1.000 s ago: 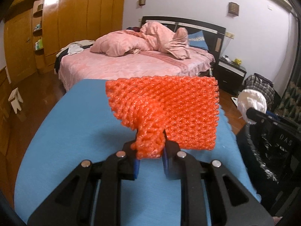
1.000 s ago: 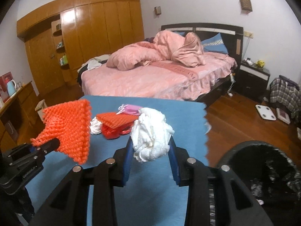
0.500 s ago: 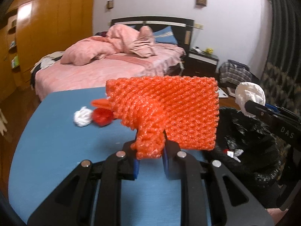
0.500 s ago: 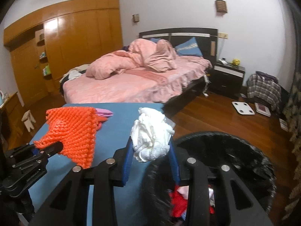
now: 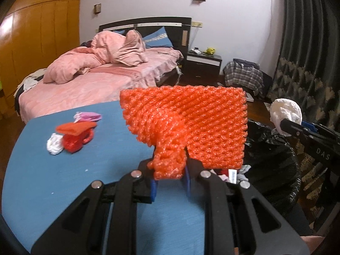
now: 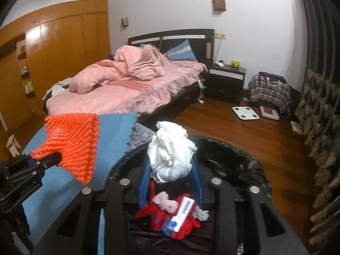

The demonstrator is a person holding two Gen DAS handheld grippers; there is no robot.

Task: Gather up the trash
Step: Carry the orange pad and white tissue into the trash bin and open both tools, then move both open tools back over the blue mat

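On the blue bench [image 5: 63,182], a small heap of red, white and pink scraps [image 5: 72,133] lies at the left. The left gripper [image 5: 169,173] has its jaws clamped on an orange foam net [image 5: 191,127], held up over the bench edge. Further right, the right gripper [image 6: 170,170] pinches a crumpled white wad [image 6: 170,153] above the black-lined trash bin [image 6: 238,161], which already holds red netting and a small carton.

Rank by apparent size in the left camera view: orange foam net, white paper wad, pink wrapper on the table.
1. Orange foam net, largest, though nearest the camera.
2. White paper wad.
3. Pink wrapper, smallest, but farther off, so true size is unsure.
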